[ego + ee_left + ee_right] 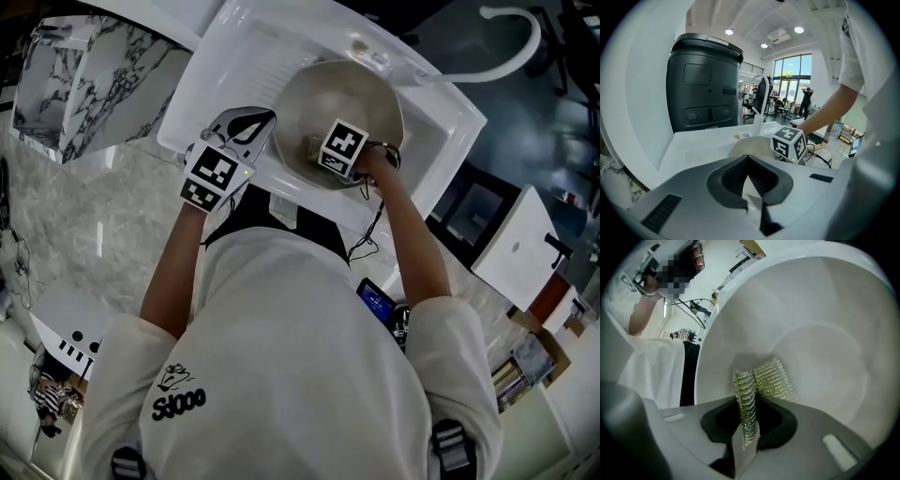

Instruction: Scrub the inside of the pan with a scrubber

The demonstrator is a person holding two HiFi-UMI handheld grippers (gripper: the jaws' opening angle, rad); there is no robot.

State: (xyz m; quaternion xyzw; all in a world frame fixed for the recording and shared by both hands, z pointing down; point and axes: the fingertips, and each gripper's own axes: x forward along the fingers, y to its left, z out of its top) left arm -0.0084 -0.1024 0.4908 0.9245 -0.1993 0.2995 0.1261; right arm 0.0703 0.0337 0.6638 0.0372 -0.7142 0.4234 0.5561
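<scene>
A round metal pan [361, 94] sits in the white sink [234, 56]. My right gripper [323, 150] reaches down inside it, shut on a green-gold mesh scrubber [771, 378]. In the right gripper view the scrubber is folded between the jaws [746, 427] and pressed against the pan's pale inner wall [825, 333]. My left gripper [251, 127] is at the pan's left edge. In the left gripper view its jaws [752, 185] are closed on a thin pale piece that looks like the pan's rim [740, 149]. The right gripper's marker cube [790, 144] shows beyond it.
A curved white faucet [516, 47] rises behind the sink. A marble-patterned counter [84, 84] lies to the left. A large dark bin-like unit [703, 84] stands behind the sink in the left gripper view. The person's body covers the near side.
</scene>
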